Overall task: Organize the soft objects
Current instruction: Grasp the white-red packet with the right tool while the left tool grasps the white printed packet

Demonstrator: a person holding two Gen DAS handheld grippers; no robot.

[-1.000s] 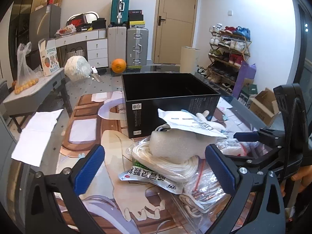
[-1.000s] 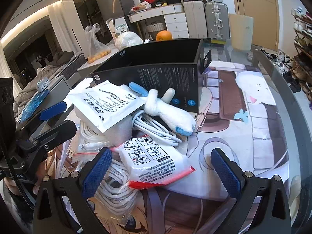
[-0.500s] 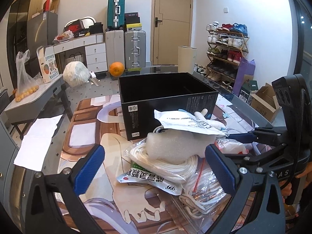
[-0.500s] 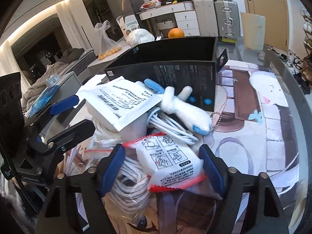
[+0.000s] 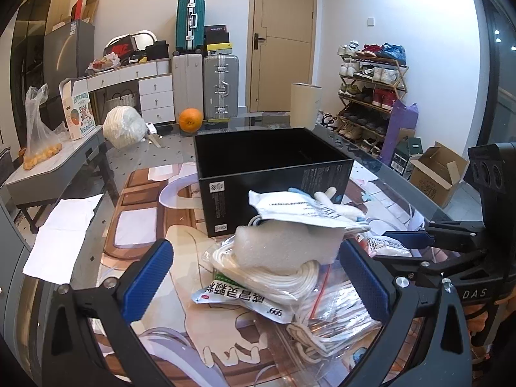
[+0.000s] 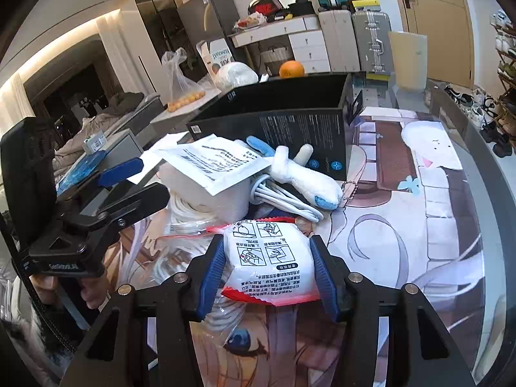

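A pile of soft things lies in front of the open black box (image 5: 271,161): a foam block (image 5: 283,242), a white rope coil (image 5: 274,277), a green-print sachet (image 5: 238,296) and a zip bag (image 5: 335,309). A flat white pouch (image 6: 213,161) tops the foam, beside a white plush toy (image 6: 303,174) and a coiled cable (image 6: 283,200). My right gripper (image 6: 268,267) is closing, its blue pads against both sides of a white, red-edged packet (image 6: 269,251) at the pile's near edge. My left gripper (image 5: 254,277) stands open, wide around the rope and foam, touching nothing.
An orange (image 5: 191,120) and a white bag (image 5: 124,126) sit on the glass table beyond the box. A paper sheet (image 5: 64,235) lies at the table's left edge. A grey side table (image 5: 54,164) stands left; a shoe rack (image 5: 371,90) and a cardboard box (image 5: 435,174) stand right.
My right gripper moved forward over the red-edged packet and its jaws narrowed from wide apart to touching the packet's sides. The left gripper stayed where it was, still open.
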